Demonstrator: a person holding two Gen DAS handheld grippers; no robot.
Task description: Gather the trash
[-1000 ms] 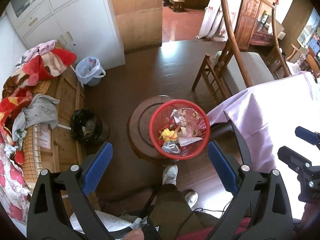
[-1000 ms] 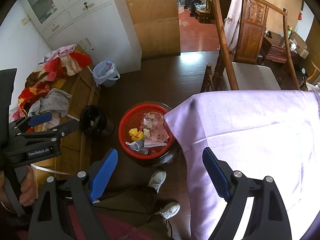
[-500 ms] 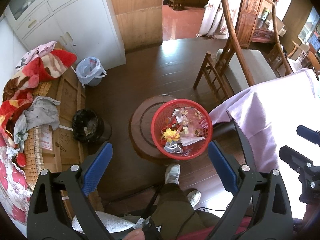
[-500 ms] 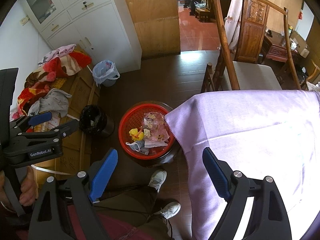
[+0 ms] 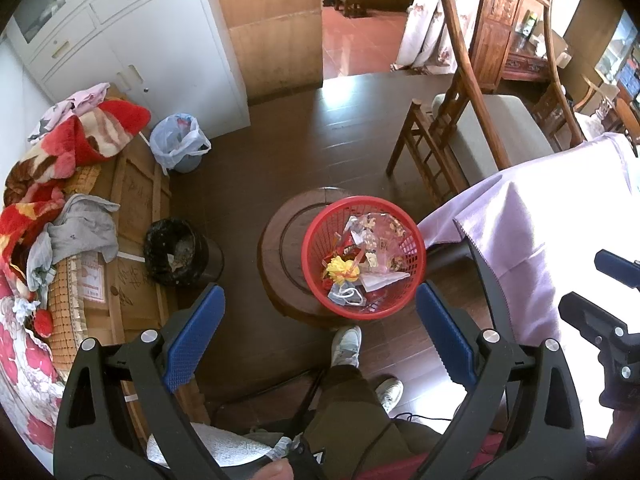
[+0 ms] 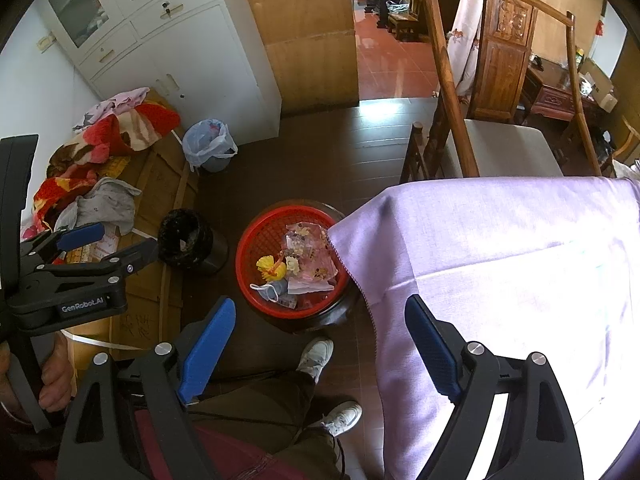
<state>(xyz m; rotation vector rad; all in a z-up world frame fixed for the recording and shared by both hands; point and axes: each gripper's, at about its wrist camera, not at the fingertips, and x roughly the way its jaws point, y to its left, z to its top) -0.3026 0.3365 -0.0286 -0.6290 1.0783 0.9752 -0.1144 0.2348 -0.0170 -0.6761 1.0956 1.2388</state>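
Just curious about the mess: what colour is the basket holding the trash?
Red, a plastic mesh basket; the left wrist view shows it best.

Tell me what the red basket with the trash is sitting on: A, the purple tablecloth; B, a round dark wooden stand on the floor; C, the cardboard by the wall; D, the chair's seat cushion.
B: the red basket rests on a round wooden stand, beside the purple cloth.

- "GenRobot.AI" stands in pale letters on the black body of the left gripper [image 6: 82, 240], at nine o'clock in the right wrist view.
- Other markings are too blurred to read.
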